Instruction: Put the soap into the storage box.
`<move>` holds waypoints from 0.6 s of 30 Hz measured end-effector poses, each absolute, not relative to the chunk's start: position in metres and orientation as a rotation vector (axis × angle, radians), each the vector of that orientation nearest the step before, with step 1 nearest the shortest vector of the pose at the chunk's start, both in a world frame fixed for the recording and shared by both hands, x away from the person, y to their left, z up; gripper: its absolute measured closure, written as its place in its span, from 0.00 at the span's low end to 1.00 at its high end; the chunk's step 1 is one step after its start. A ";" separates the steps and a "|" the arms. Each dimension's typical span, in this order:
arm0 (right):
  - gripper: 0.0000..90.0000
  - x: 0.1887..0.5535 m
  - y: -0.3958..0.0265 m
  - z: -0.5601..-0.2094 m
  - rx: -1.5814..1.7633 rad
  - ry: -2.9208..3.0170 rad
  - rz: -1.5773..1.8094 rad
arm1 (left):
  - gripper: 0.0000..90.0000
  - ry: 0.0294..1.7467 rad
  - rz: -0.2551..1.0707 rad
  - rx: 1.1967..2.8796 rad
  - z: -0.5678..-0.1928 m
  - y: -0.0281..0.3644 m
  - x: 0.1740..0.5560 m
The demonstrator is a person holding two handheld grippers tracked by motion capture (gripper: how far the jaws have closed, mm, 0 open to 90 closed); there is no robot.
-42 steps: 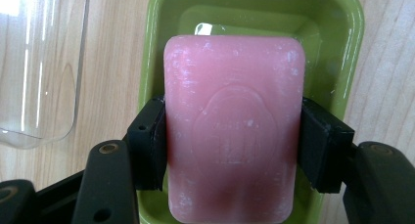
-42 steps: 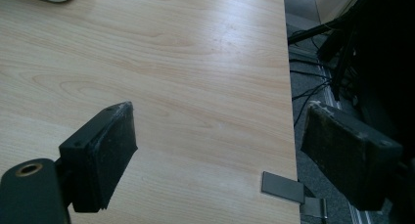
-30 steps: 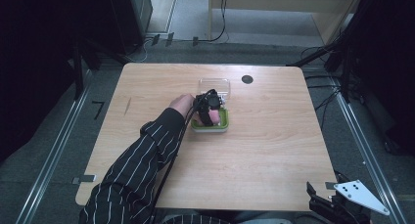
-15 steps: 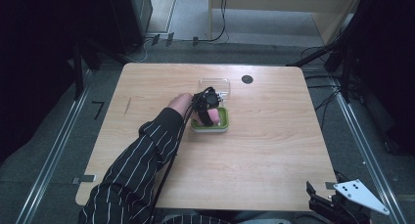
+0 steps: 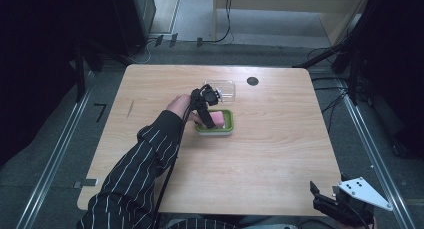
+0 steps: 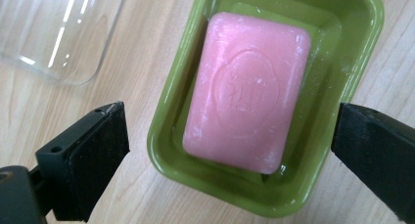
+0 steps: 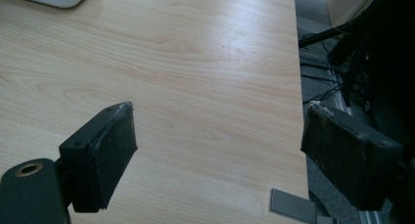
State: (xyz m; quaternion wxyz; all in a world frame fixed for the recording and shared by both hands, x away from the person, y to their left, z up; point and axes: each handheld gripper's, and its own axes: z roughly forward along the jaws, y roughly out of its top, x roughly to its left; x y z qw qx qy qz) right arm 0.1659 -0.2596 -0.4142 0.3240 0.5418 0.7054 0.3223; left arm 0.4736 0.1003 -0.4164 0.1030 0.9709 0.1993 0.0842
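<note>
A: Starting close in the left gripper view: the left gripper (image 6: pixel 230 150) has just been spreading its jaws, and now they stand released, one at lower left, one at the right edge, nothing pressed between them.

B: And straight beyond them?

A: The pink rectangular bar of soap (image 6: pixel 248 89), lying flat in the olive-green plastic soap dish (image 6: pixel 364 43) at centre frame. A round stamp shows on its top, though I can't read the lettering.

B: How would it handle, you reckon?

A: Firm and fairly hefty for its bulk, I'd judge, but slippery: the dish floor around it glistens as if wet. Best hold is across the short width, pads on the two long sides near the middle. The dish wall crowds those sides, so the pads must slip down inside the rim.

B: Farther back?

A: Upper left, a clear plastic lid (image 6: pixel 58 31), cut off by the frame edge. Looks light and thin.

B: From the high view?

A: Dish at table centre, the hand and gripper covering its left part, so the soap is barely a pink sliver there. The right gripper (image 5: pixel 345 204) sits at the bottom right corner off the wooden table (image 5: pixel 270 154); in its own view the jaws gape wide over bare wood, empty.
</note>
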 end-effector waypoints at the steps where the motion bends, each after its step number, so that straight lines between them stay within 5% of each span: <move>1: 0.15 0.167 -0.258 -0.414 1.417 1.856 0.847 | 0.00 0.609 0.249 2.858 -0.416 0.102 0.472; 18: 0.15 0.180 -0.243 -0.410 1.341 1.906 0.892 | 0.00 0.837 0.253 2.852 -0.411 0.141 0.441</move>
